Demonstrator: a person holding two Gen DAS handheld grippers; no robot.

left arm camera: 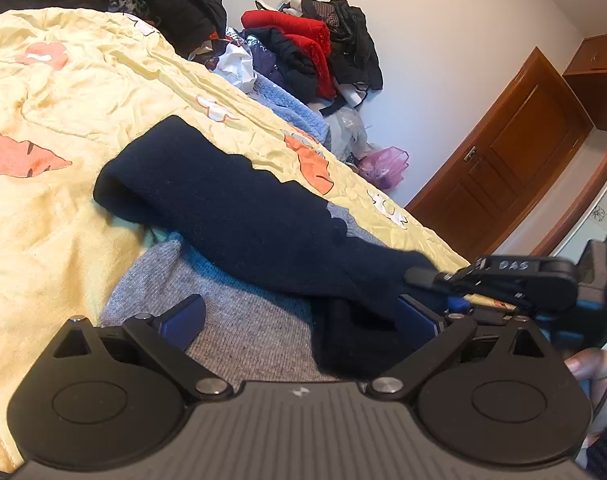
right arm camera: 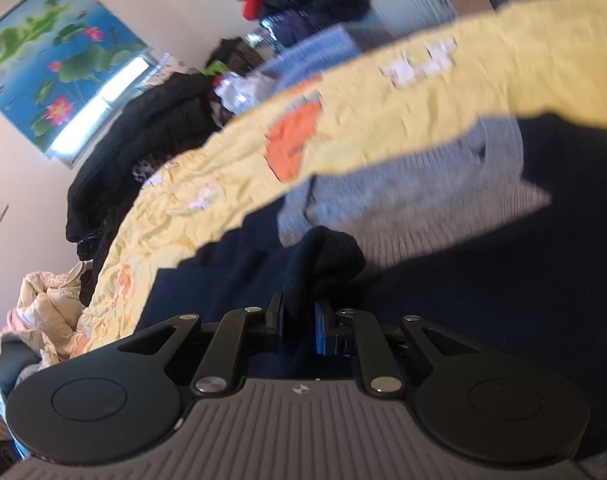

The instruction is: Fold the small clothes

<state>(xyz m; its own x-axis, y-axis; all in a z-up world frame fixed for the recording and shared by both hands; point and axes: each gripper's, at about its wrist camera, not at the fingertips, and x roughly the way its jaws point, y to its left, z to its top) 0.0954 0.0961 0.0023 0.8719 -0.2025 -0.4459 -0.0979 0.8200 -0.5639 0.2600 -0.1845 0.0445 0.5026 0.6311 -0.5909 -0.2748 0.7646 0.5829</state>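
Fold under way on bed [left arm camera: 63, 92]: right gripper [right arm camera: 299, 316] clenched on navy sleeve [right arm camera: 323, 256], left gripper [left arm camera: 299, 316] spread, empty; next, carry sleeve across grey garment [left arm camera: 243, 320].

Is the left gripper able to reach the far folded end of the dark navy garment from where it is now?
Probably yes. The left gripper is open and holds nothing, and the dark navy garment lies uncovered on the yellow sheet ahead. The right gripper pinches only its near end.

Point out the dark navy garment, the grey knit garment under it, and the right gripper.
dark navy garment [left arm camera: 223, 200]: left wrist view, middle of its long folded part.
grey knit garment [left arm camera: 247, 336]: left wrist view, bare ribbed area.
right gripper [right arm camera: 298, 322]: right wrist view, between its fingertips, pinching navy fabric.
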